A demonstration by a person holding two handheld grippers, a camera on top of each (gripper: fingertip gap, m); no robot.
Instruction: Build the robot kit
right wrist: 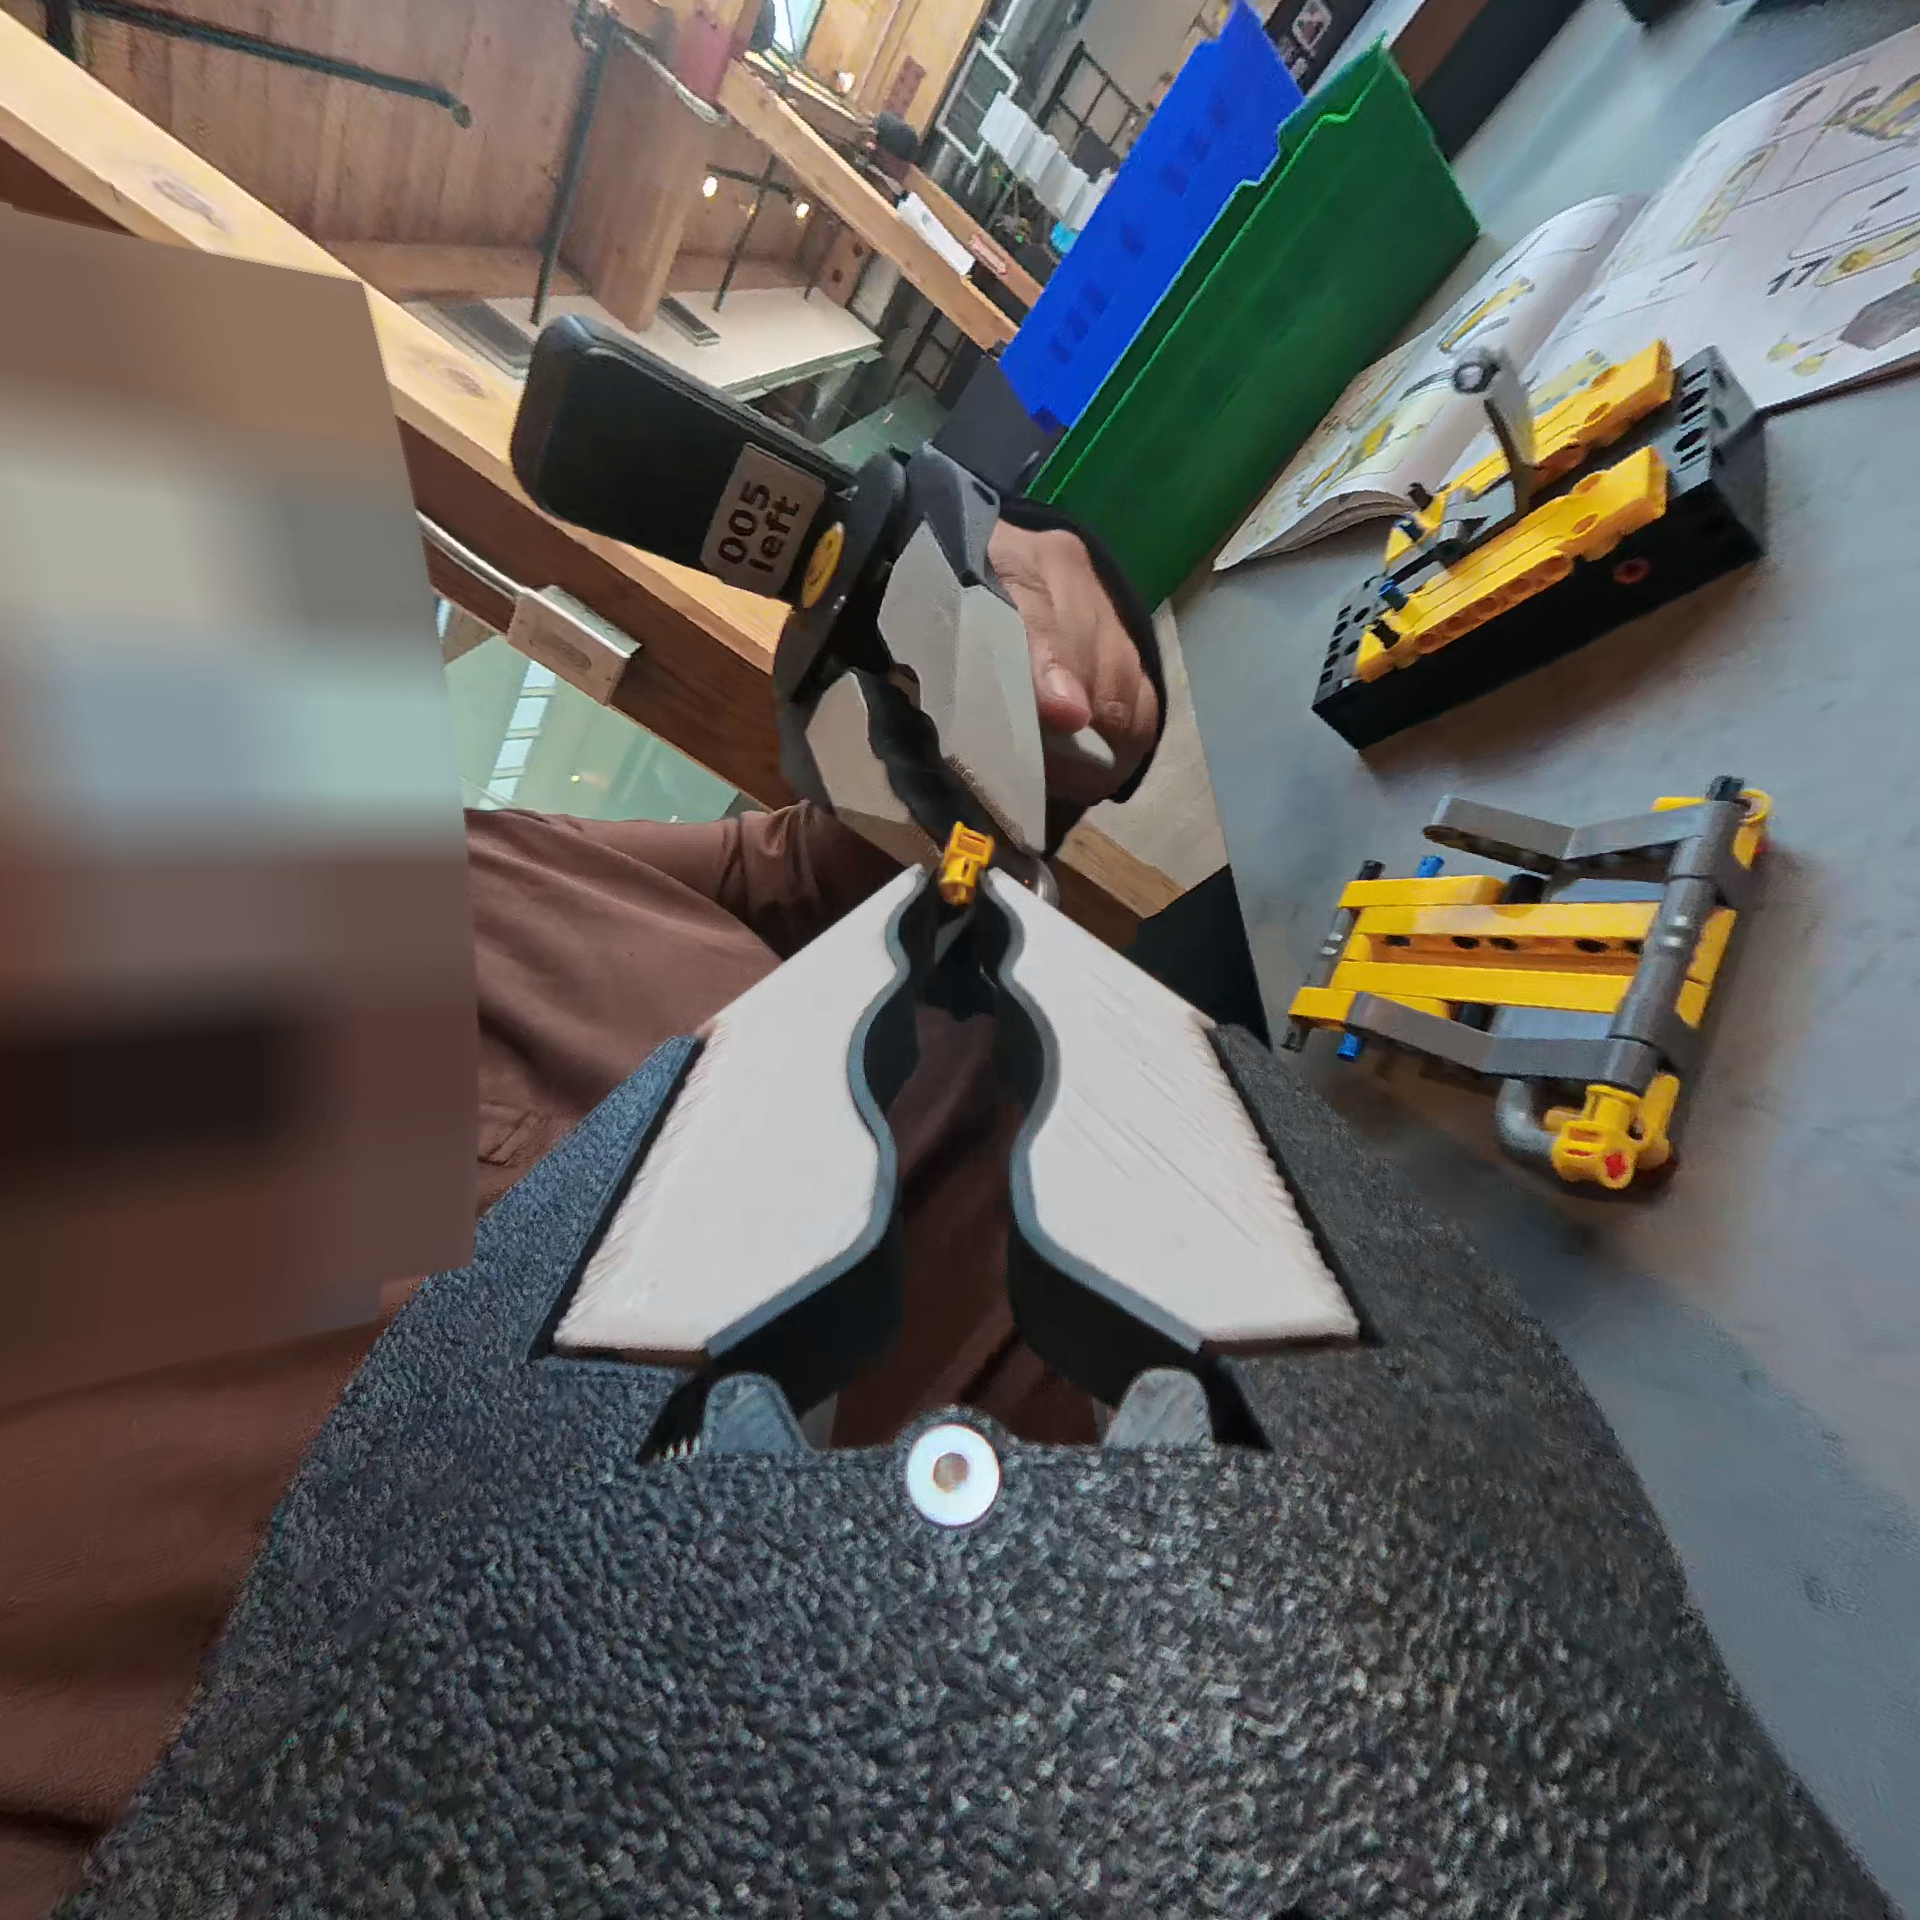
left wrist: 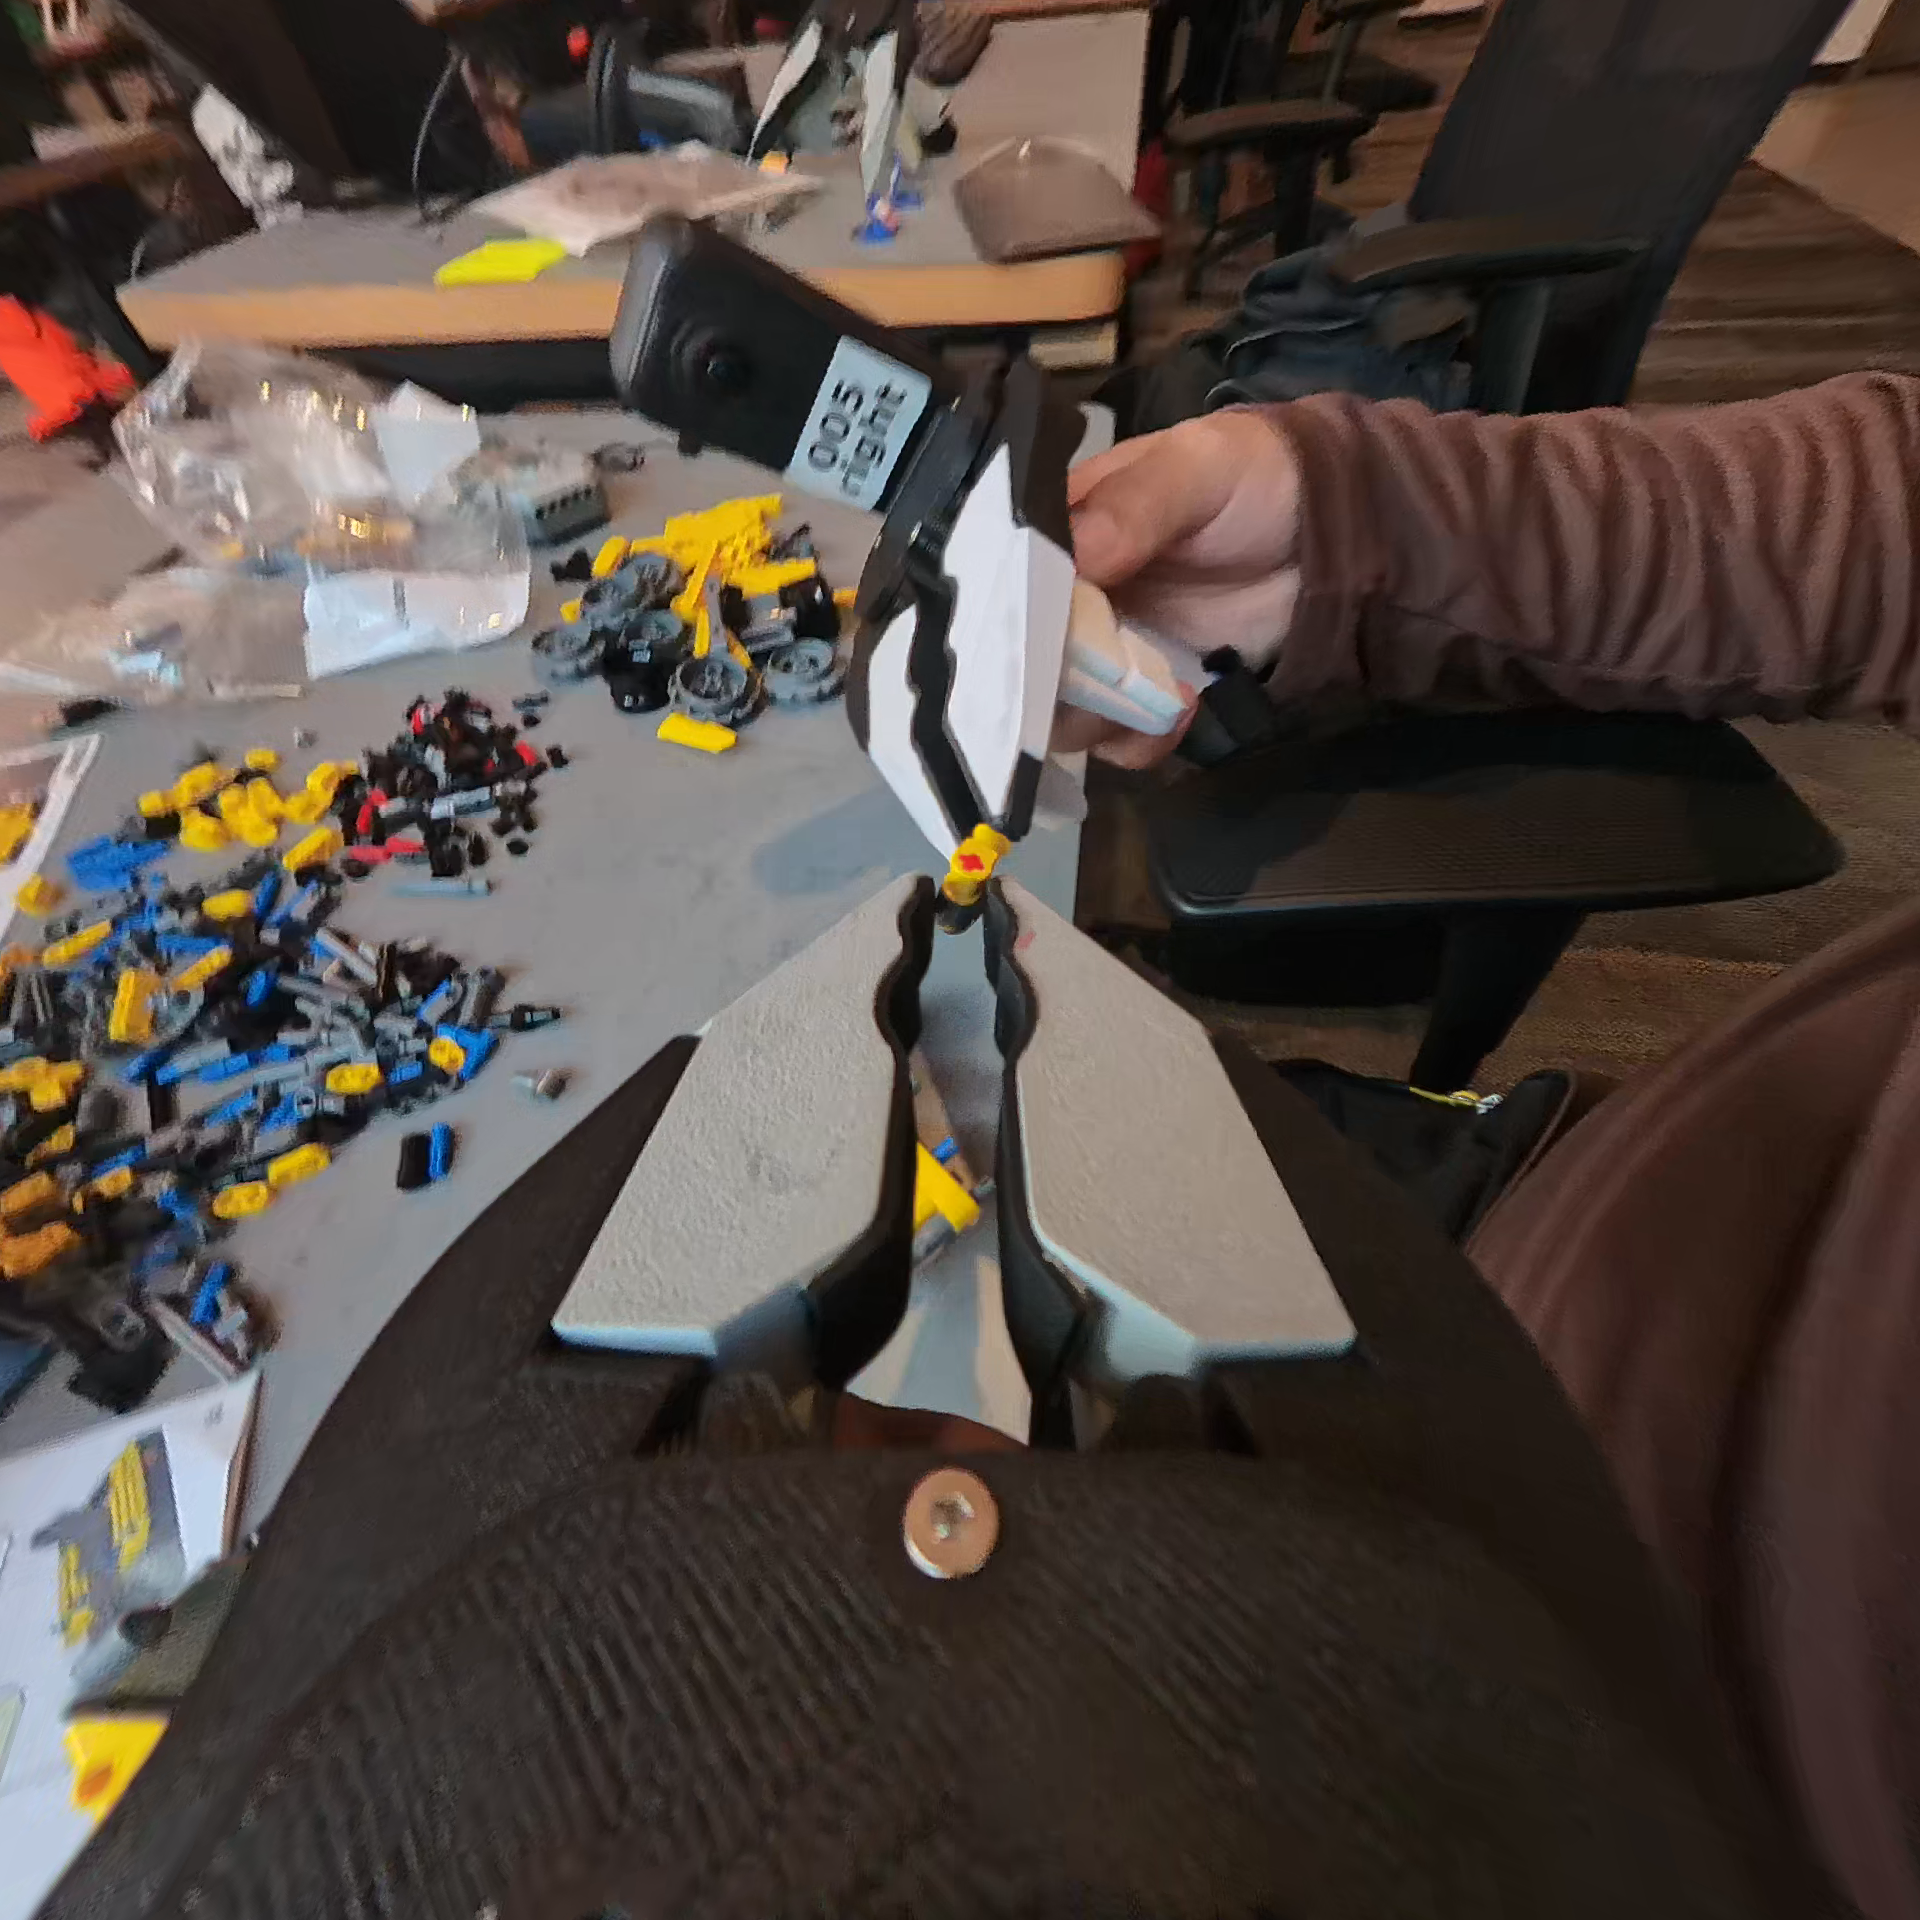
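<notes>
Yellow connector piece (left wrist: 975,862) w/ a red axle end sits in mid-air over the desk (left wrist: 665,894) edge, pinched from both sides.

Left of the piece in the left wrist view: loose heaps of blue, yellow and black bricks (left wrist: 208,997). Up-left of it lie clear plastic bags (left wrist: 312,499), mostly crumpled; contents too blurred to tell, maybe a few grey bits. A pile of grey wheels (left wrist: 707,634) lies between bags and piece.

At the piece: left hand-held gripper (left wrist: 961,909) is clenched on its dark lower end, tips only. Right hand-held gripper (left wrist: 966,821) comes from above, also clenched on it, at the yellow top. The two grippers meet nearly tip to tip. Judgement: purchase is thin on both sides, so the piece could twist. A good hold here needs both tip pairs square to the piece and in line w/ each other, w/ no sideways pull.

Right of the piece: a hand (left wrist: 1174,551) on the right gripper's handle, then a black chair (left wrist: 1475,821).

Right wrist view, same order: just above the piece (right wrist: 961,854) is the left gripper (right wrist: 951,816); the right gripper's (right wrist: 956,891) own tips close on the piece. Up-right stand a blue bin (right wrist: 1143,229) and a green bin (right wrist: 1309,332), insides not visible. Further right lie an open booklet (right wrist: 1558,301) and two part-built yellow models (right wrist: 1538,540) (right wrist: 1527,987).
</notes>
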